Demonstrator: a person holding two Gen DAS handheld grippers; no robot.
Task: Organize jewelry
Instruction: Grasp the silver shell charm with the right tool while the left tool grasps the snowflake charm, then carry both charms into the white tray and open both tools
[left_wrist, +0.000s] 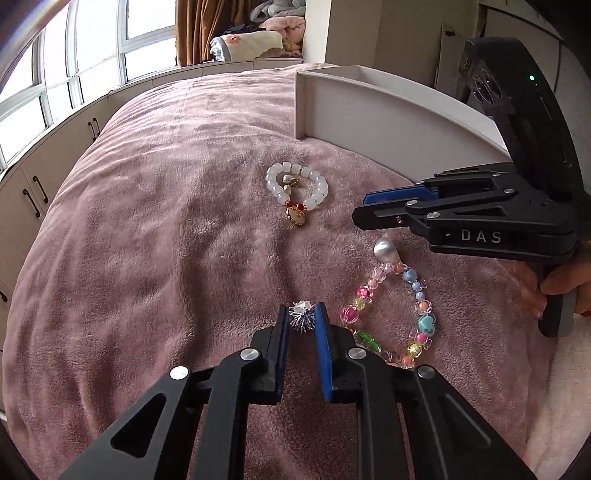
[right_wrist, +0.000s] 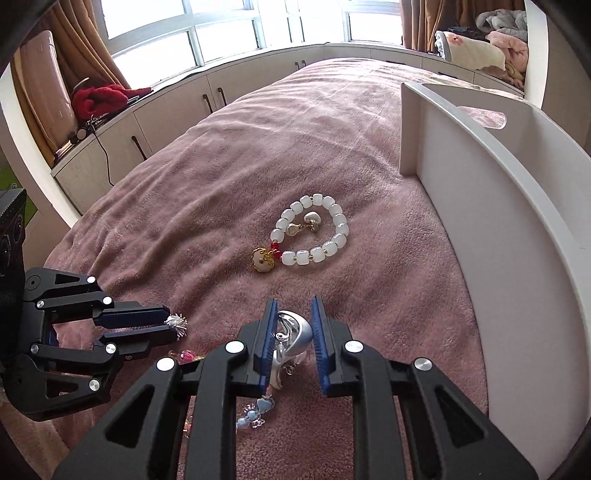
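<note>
My left gripper (left_wrist: 303, 318) is shut on a small silver and blue brooch (left_wrist: 302, 317), just above the pink blanket; the brooch also shows in the right wrist view (right_wrist: 177, 325). My right gripper (right_wrist: 294, 314) is shut on the silver charm (right_wrist: 291, 334) of a colourful bead bracelet (left_wrist: 391, 314), which lies on the blanket right of the left gripper. A white bead bracelet (left_wrist: 295, 188) with a gold pendant lies further ahead; it also shows in the right wrist view (right_wrist: 314, 232). The right gripper (left_wrist: 369, 208) shows at right in the left wrist view.
A white open box (right_wrist: 480, 206) stands on the blanket (left_wrist: 166, 221) to the right, its near wall beside the right gripper. White cabinets (right_wrist: 166, 110) and windows line the room beyond the bed. Clothes are piled on the sill.
</note>
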